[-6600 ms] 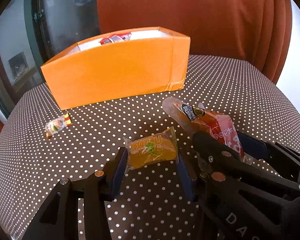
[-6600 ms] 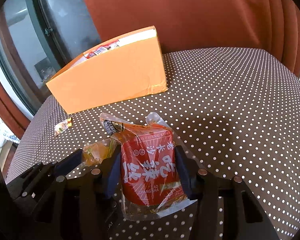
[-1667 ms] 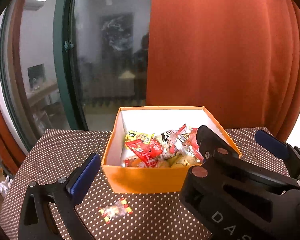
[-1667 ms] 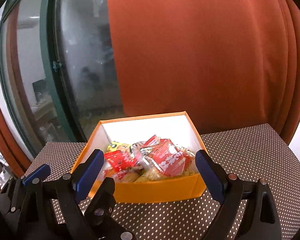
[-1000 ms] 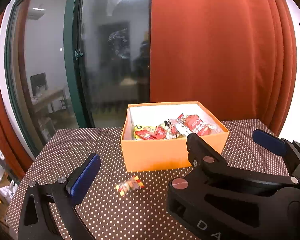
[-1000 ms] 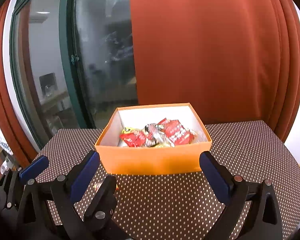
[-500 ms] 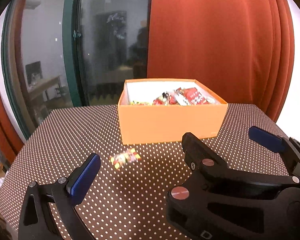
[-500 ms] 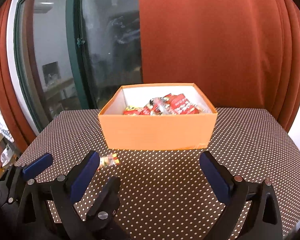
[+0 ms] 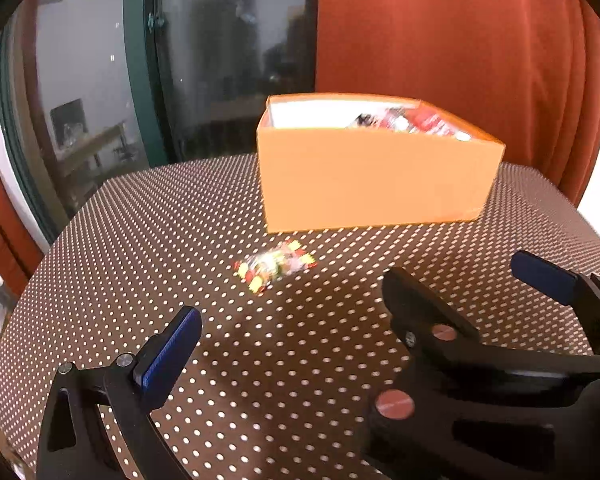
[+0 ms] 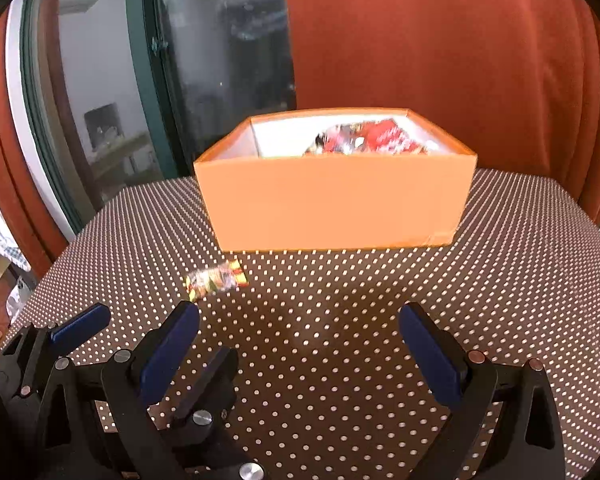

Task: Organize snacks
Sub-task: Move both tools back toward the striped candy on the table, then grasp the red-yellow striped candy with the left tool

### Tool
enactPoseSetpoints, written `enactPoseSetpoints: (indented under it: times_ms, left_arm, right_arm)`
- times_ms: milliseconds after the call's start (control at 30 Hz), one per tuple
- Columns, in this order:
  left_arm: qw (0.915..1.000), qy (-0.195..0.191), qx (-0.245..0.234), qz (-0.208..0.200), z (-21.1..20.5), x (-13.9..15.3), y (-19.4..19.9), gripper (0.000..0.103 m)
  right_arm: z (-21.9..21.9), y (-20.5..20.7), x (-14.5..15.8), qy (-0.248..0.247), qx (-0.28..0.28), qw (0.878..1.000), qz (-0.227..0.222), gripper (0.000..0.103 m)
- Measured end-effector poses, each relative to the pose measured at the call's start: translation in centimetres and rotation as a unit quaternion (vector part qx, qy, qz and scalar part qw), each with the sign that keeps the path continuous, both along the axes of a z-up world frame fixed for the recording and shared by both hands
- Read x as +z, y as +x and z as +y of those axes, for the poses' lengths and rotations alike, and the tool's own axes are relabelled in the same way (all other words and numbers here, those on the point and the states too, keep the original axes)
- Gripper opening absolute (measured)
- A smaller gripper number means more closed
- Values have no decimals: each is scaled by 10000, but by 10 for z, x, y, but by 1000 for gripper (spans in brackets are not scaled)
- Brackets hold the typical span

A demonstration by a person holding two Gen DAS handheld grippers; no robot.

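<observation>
Both claws, left claw and right claw, spread and empty; slick candy packet beside orange box could skid off the bench if nudged.

**Around the table: cloth, curtain and dark glass**

A brown tablecloth with white polka dots covers the tabletop. Behind it hangs a rust-orange pleated curtain, beside a dark-green-framed glass door. Through the dim glass, a wooden table is faintly visible. Another strip of orange curtain hangs at far left.
</observation>
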State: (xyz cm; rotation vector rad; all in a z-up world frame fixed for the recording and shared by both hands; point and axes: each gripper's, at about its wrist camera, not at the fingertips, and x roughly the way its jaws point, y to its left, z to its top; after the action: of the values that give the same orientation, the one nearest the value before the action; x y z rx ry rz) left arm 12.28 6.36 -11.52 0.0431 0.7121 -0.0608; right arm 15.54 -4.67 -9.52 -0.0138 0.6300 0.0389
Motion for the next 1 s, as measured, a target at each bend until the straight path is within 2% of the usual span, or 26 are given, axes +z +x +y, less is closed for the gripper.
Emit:
enactPoseSetpoints:
  times_ms: [133,333,533,767,967,1000]
  left_arm:
    - [9998,73,-1,210,8,-13,20,102]
    - [9978,125,-146,641,16,-29,55,102]
    - [9967,271,-21,769,25,-36,86,102]
    - [9957,333,-214,837,24,-41,114,102]
    - [9931,417,-274,1063,17,-56,143,88]
    - [9939,360,-295,998,17,-56,145,87]
  right_arm:
    - [5,15,-12,-14,36,9998,199,101]
    - [13,42,-20,-319,156,9986,399,101]
    - [17,68,-24,-250,278,9976,577,100]
    - [16,92,-31,-89,217,9974,681,97]
    - [11,108,-42,26,119,9968,789,96]
    - [10,110,-45,24,111,9966,819,96]
